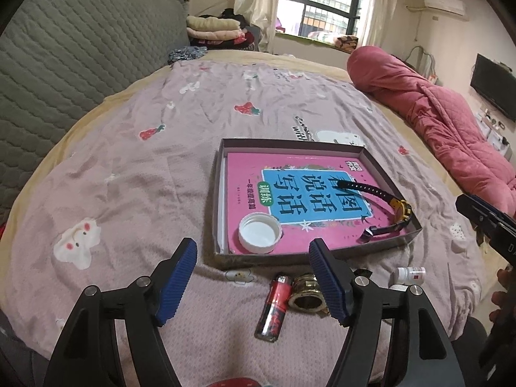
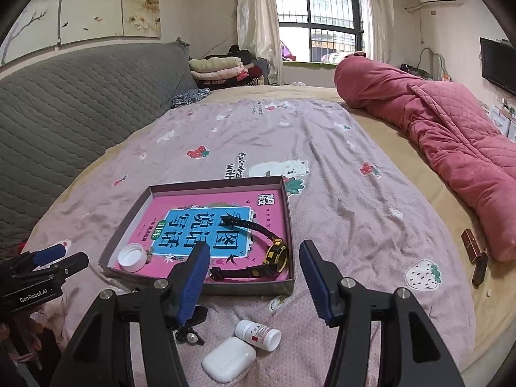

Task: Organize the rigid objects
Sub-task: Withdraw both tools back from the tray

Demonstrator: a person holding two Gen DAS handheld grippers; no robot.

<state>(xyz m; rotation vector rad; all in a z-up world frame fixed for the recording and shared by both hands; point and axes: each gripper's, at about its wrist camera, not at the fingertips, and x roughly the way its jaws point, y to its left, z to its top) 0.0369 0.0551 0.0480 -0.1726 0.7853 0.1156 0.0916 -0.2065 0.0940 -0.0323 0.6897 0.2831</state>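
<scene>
A shallow grey box (image 1: 290,259) (image 2: 206,285) lies on the bed with a pink book (image 1: 290,225) (image 2: 180,203) inside. On the book rest a white cap (image 1: 259,233) (image 2: 131,258) and a black and yellow watch (image 1: 401,211) (image 2: 277,254). In front of the box lie a red lighter (image 1: 273,308), a brass ring (image 1: 304,295), a small white bottle (image 1: 410,273) (image 2: 258,334), a white earbud case (image 2: 228,358) and a black clip (image 2: 190,329). My left gripper (image 1: 253,285) is open and empty above the lighter. My right gripper (image 2: 254,285) is open and empty above the bottle.
A rolled red quilt (image 2: 451,142) lies along the bed's right side. A grey padded headboard (image 1: 71,58) stands on the left. Two small dark brown items (image 2: 474,251) lie near the quilt. Folded clothes (image 2: 219,67) are stacked at the far end.
</scene>
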